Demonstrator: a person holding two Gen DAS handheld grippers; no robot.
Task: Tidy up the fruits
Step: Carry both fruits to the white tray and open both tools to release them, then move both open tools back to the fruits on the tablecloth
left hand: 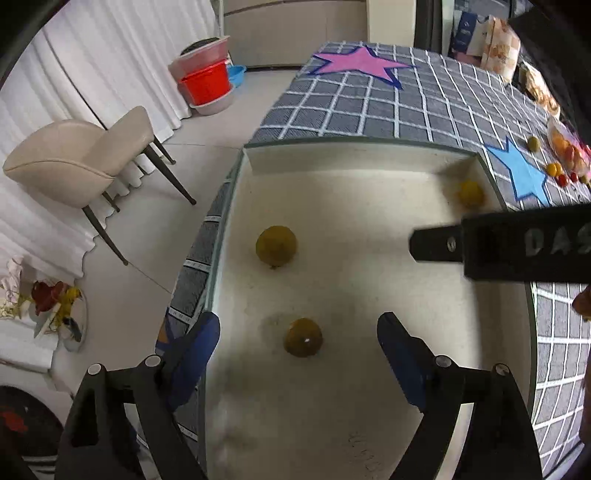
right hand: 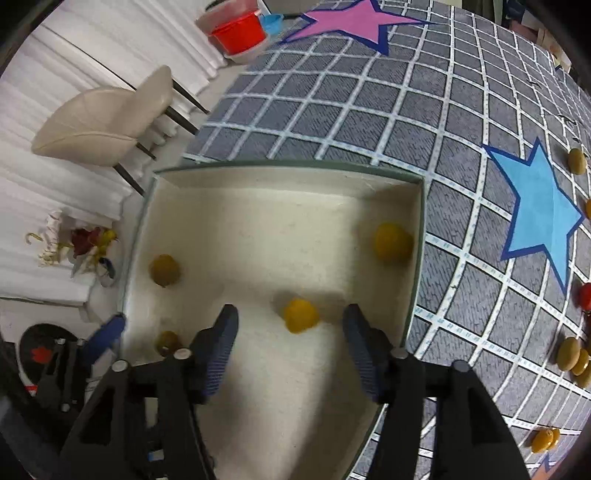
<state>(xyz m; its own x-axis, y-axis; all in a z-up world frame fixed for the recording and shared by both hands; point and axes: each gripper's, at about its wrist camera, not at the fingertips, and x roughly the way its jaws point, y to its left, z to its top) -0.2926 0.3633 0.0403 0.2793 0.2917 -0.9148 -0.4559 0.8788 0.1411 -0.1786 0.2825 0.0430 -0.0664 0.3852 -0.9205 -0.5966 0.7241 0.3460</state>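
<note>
A shallow white box (left hand: 351, 158) (right hand: 288, 177) sits on the grey checked tablecloth. In the left wrist view it holds two olive-green fruits (left hand: 276, 245) (left hand: 303, 338) and a yellow fruit (left hand: 471, 192) in the far right corner. My left gripper (left hand: 298, 341) is open over the box, its fingers either side of the near green fruit. In the right wrist view my right gripper (right hand: 290, 319) is open above the box, with a yellow fruit (right hand: 300, 315) lying between its fingers. Another yellow fruit (right hand: 392, 242) and two green ones (right hand: 164, 270) (right hand: 168, 341) lie in the box.
More small fruits lie on the cloth at the right (right hand: 570, 354) (right hand: 577, 161) (left hand: 554, 169). A blue star (right hand: 541, 218) and a pink star (right hand: 354, 22) mark the cloth. A beige chair (left hand: 77, 155) and red tubs (left hand: 207, 83) stand on the floor left.
</note>
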